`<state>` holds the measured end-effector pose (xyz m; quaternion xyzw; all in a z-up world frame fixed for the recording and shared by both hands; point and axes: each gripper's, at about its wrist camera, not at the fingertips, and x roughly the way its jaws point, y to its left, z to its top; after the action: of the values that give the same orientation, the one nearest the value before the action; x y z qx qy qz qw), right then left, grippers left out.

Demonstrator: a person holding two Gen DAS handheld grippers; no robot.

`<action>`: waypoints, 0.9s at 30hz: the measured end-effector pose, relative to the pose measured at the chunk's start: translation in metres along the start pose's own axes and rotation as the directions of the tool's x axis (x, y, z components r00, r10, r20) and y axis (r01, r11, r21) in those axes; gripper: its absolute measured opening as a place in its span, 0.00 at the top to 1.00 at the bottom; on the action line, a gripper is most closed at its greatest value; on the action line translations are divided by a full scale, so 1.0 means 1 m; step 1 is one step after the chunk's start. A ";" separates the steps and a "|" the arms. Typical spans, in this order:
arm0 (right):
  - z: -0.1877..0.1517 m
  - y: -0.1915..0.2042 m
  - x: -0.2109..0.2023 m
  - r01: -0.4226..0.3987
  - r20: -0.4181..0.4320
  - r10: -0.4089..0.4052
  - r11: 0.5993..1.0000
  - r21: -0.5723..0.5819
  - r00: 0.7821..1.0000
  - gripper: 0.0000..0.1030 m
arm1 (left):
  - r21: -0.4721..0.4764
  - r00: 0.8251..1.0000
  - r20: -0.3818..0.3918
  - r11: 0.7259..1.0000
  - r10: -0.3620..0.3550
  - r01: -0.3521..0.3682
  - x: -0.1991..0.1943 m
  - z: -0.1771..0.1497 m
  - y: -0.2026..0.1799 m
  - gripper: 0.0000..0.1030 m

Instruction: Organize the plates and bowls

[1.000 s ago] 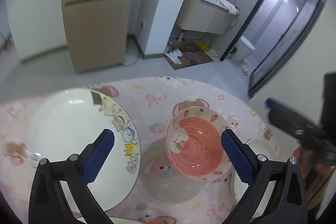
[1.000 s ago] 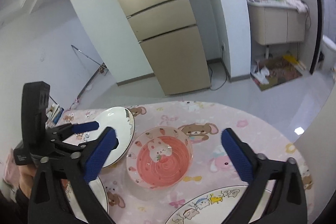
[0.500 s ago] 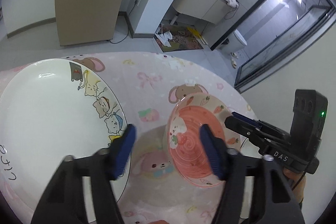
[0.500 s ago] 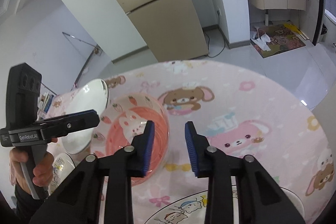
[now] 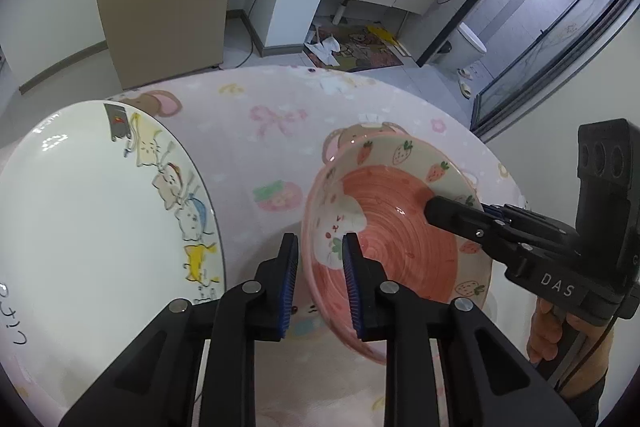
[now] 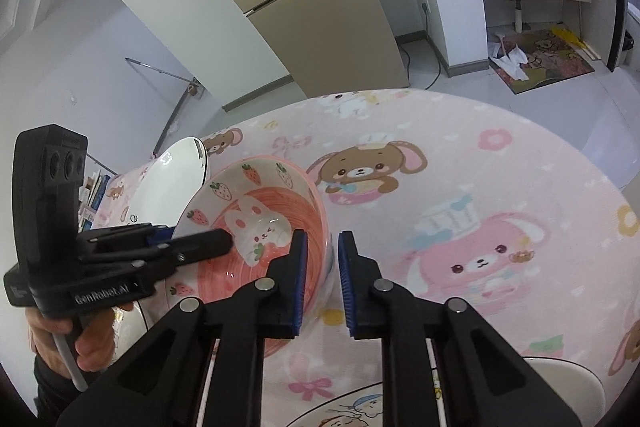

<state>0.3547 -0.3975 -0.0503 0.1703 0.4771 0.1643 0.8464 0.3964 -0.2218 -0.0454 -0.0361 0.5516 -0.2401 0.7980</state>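
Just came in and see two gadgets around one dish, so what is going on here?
A person is tidying dishes on a round table with a pink cartoon cloth. Both hand-held grippers have just been closing on the same pink bowl: the left hand-held gripper grips its near rim in the left wrist view, and the right hand-held gripper grips the opposite rim. A large white plate with cat drawings lies beside the bowl.

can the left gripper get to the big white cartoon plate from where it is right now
Probably not right away: the left gripper has its jaws closed on the pink bowl's rim. The plate lies just beside it, nothing between, once the bowl is released.
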 end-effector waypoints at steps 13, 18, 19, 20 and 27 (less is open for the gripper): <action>-0.003 0.002 0.024 0.025 -0.057 -0.024 0.999 0.021 0.998 0.84 | 0.050 0.995 0.053 0.995 0.081 -0.084 0.007 -0.009 -0.010 0.87; -0.004 0.001 0.022 0.017 -0.044 -0.016 1.000 0.018 0.999 0.88 | 0.053 0.993 0.078 0.995 0.083 -0.088 0.004 -0.009 -0.009 0.89; -0.004 0.001 0.022 0.007 -0.039 -0.007 1.000 0.019 0.999 0.88 | 0.064 0.992 0.088 0.993 0.090 -0.096 0.003 -0.011 -0.010 0.90; -0.005 0.002 0.019 -0.002 -0.028 0.003 1.000 0.015 1.000 0.88 | 0.068 0.992 0.097 0.993 0.085 -0.092 0.001 -0.012 -0.010 0.90; -0.002 0.009 -0.003 -0.058 0.048 0.057 0.998 0.035 0.997 0.88 | 0.042 0.985 0.164 0.998 0.048 -0.056 -0.029 -0.013 -0.013 0.91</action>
<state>0.3502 -0.3903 -0.0448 0.2032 0.4549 0.1758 0.8490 0.3719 -0.2186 -0.0208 -0.0225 0.4796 -0.2281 0.8470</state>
